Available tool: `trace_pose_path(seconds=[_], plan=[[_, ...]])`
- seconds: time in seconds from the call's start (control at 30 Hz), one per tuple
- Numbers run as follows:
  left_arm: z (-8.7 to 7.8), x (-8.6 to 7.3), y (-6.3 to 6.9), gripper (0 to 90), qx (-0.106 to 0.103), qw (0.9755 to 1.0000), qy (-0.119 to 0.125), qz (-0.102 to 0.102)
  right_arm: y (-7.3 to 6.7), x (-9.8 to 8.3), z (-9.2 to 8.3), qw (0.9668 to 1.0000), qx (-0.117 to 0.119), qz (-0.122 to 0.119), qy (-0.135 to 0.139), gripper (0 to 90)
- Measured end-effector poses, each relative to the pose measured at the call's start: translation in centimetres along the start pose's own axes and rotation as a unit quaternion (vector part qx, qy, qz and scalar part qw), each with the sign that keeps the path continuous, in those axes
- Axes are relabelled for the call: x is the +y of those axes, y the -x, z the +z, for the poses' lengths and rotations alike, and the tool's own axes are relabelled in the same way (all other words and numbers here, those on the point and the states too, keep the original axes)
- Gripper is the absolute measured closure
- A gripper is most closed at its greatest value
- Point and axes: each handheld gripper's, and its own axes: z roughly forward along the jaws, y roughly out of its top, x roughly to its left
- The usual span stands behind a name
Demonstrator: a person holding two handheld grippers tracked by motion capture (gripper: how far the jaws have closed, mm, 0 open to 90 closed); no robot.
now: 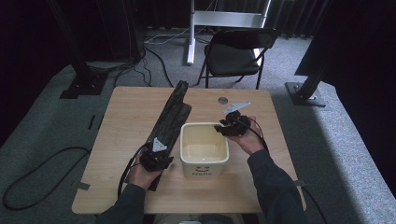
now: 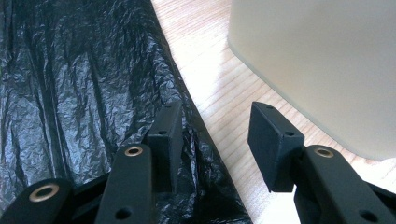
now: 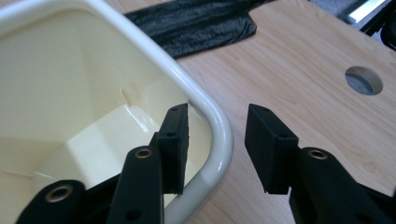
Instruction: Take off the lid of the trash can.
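I take the cream bin [image 1: 204, 148] as my landmark; it stands near the middle of the wooden table [image 1: 126, 116], open side up.

My right gripper [image 3: 215, 142] sits at the bin's far right corner, jaws spread wide and straddling the rim: one finger [image 3: 173, 140] hangs inside the bin, the other stands outside over the table, and I see a gap between the rim and each pad, so nothing is clamped. In the high view the right gripper [image 1: 229, 127] lies just at that corner.

My left gripper [image 2: 215, 140] is also released, jaws apart. It hovers left of the bin, one finger over the edge of the black plastic bag [image 2: 84, 88], the other over bare wood; whether that finger touches the bag I cannot tell. From above, the left gripper [image 1: 156, 156] is just beside the bin's left wall.

The bag [image 1: 173, 112] runs from there away past the bin's far left corner. Right of the bin the tabletop is bare up to a round hole [image 3: 363, 80] beyond the bin.
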Motion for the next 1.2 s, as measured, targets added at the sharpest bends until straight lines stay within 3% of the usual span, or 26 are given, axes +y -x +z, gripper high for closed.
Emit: trace_pose_path(seconds=[0.37,0.6,1.2], plan=[[0.0,0.0,0.1,55.6,-0.002,1.0000,-0.001,0.000,-0.3,0.0,0.3,1.0000,0.000,0.006,0.002,70.2],[0.0,0.0,0.0,55.6,-0.003,1.0000,0.000,-0.001,-0.4,-0.1,0.3,1.0000,-0.006,0.000,0.007,71.0],[0.1,0.1,0.1,55.6,-0.003,1.0000,0.001,0.000,-0.4,-1.1,-0.3,0.9988,-0.014,0.011,0.045,71.0]])
